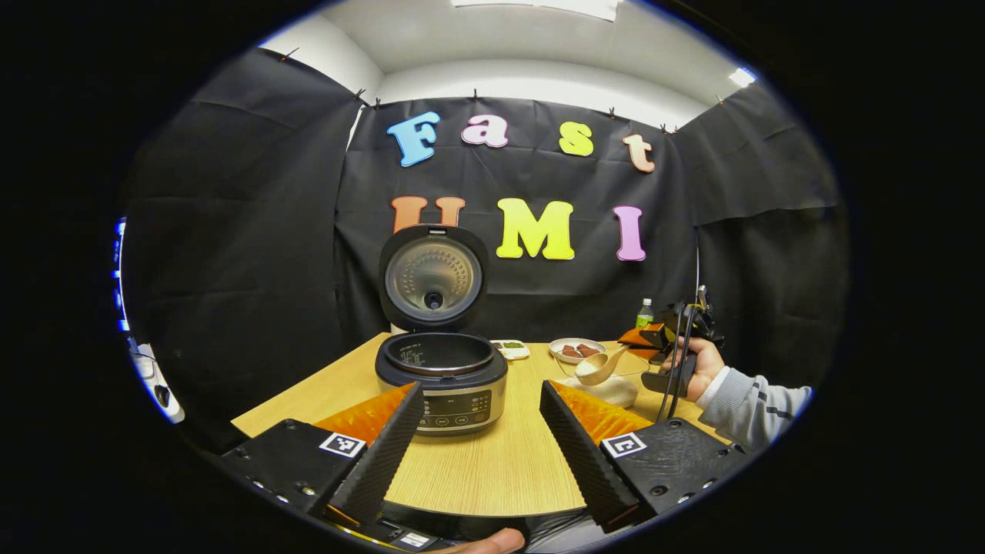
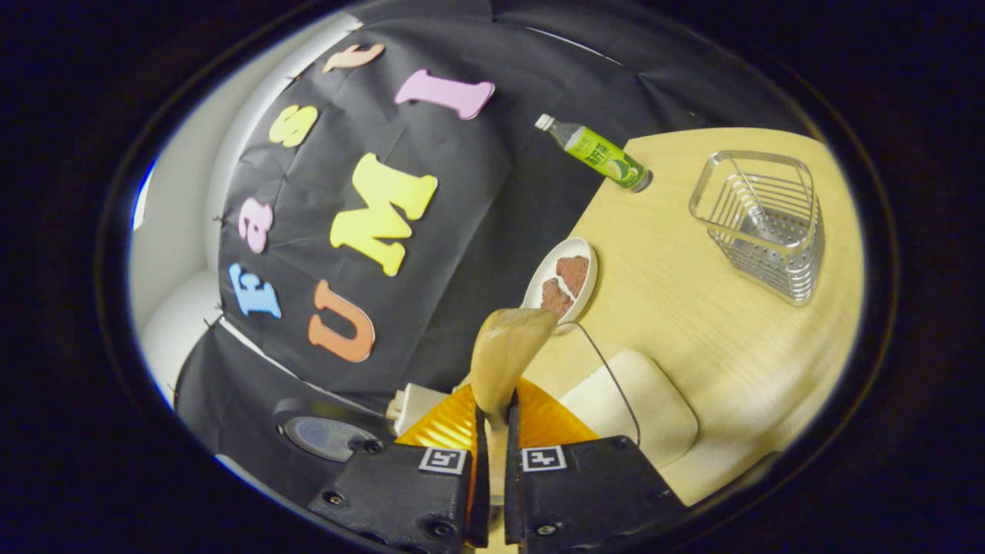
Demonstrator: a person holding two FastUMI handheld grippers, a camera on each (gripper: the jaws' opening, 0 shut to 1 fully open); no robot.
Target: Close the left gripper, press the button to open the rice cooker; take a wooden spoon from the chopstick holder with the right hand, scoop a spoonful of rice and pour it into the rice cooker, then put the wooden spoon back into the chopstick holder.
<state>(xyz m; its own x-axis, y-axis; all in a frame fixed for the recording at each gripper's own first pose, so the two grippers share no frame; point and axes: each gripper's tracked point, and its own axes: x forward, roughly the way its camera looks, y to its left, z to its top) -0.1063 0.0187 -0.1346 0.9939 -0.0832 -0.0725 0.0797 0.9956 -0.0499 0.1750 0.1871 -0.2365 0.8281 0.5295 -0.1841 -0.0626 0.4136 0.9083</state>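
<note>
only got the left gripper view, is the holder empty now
Observer: Yes, the right gripper view shows the wire holder with nothing in it.
Operator: right hand-held gripper got a firm hold on the spoon
Observer: Its fingers are closed on the spoon handle; the right hand-held gripper holds it.
Operator: where's the bottle
Observer: The bottle stands at the table edge, beyond the holder.
</note>
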